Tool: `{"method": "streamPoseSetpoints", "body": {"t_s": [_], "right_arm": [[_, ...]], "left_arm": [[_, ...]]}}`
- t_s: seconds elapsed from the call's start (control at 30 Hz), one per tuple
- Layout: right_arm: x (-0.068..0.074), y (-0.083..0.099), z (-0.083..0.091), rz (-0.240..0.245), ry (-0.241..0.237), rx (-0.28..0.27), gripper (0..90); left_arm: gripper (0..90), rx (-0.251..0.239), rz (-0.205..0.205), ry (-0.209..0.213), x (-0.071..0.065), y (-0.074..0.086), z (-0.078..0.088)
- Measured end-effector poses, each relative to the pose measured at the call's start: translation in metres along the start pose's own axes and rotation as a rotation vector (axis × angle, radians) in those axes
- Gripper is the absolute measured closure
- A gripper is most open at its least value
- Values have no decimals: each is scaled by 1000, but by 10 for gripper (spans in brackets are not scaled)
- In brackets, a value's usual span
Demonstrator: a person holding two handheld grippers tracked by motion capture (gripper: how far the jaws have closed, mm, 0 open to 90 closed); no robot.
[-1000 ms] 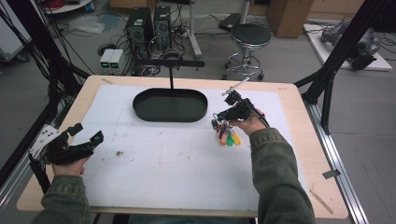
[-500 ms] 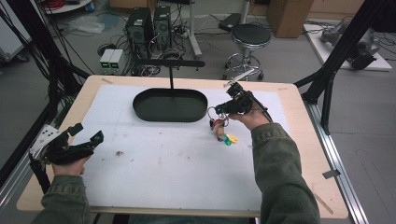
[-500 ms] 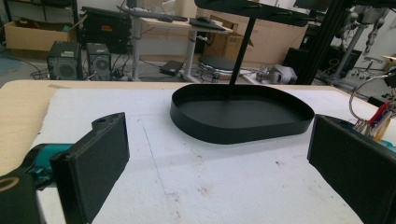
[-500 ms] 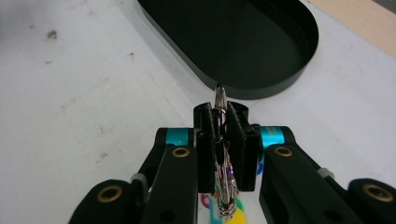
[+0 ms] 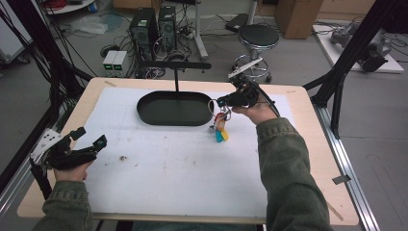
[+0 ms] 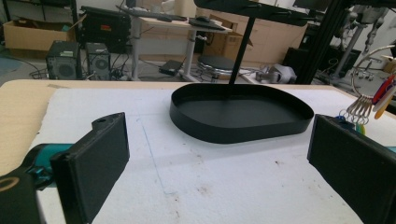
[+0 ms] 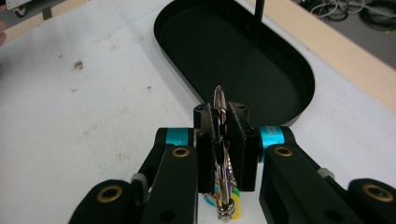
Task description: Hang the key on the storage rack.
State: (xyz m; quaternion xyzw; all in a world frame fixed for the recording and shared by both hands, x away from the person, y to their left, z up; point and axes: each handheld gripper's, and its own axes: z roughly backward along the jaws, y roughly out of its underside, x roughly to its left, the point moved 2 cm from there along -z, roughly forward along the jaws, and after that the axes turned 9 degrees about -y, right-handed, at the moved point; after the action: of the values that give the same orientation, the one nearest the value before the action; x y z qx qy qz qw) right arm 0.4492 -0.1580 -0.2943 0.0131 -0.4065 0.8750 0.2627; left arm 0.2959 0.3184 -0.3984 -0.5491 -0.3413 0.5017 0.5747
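My right gripper (image 5: 225, 101) is shut on the metal ring (image 7: 219, 100) of a key bunch (image 5: 220, 126), whose keys and coloured tags hang below the jaws. It is just right of the black oval tray (image 5: 168, 109). A black post with a crossbar (image 5: 175, 65) rises from the tray's far side. In the right gripper view the ring stands pinched upright between the pads, with the tray (image 7: 233, 51) ahead. My left gripper (image 5: 89, 140) rests open at the table's front left, holding nothing. In the left gripper view the key bunch (image 6: 369, 100) hangs at the far right, beside the tray (image 6: 240, 114).
A white sheet (image 5: 183, 173) covers the wooden table (image 5: 308, 159), with a few dark specks (image 5: 122, 158) near the left hand. Black frame posts (image 5: 337, 91) stand at the table's sides. A stool (image 5: 257, 38) and computer cases (image 5: 149, 26) stand on the floor beyond.
My right gripper has risen with the key bunch, lifting it up off the sheet and a little toward the tray. The left gripper has stayed where it was.
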Motion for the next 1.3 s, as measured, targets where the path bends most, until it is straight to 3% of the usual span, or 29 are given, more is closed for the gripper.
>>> {"method": "streamPoseSetpoints", "body": {"t_s": [0.37,0.5,0.87,1.2,1.3], "right_arm": [[2,-25,4,24,-24,-32,821],[1,-36,4,36,-23,-18,822],[1,-66,5,52,-62,-73,821],[-4,-88,6,58,-69,-70,821],[-5,-94,5,66,-79,-103,821]], "left_arm": [[60,0,4,4,0,0,-1],[60,0,4,4,0,0,-1],[60,1,6,3,1,0,0],[60,-1,9,3,1,1,-1],[60,-1,10,1,2,1,-1]]}}
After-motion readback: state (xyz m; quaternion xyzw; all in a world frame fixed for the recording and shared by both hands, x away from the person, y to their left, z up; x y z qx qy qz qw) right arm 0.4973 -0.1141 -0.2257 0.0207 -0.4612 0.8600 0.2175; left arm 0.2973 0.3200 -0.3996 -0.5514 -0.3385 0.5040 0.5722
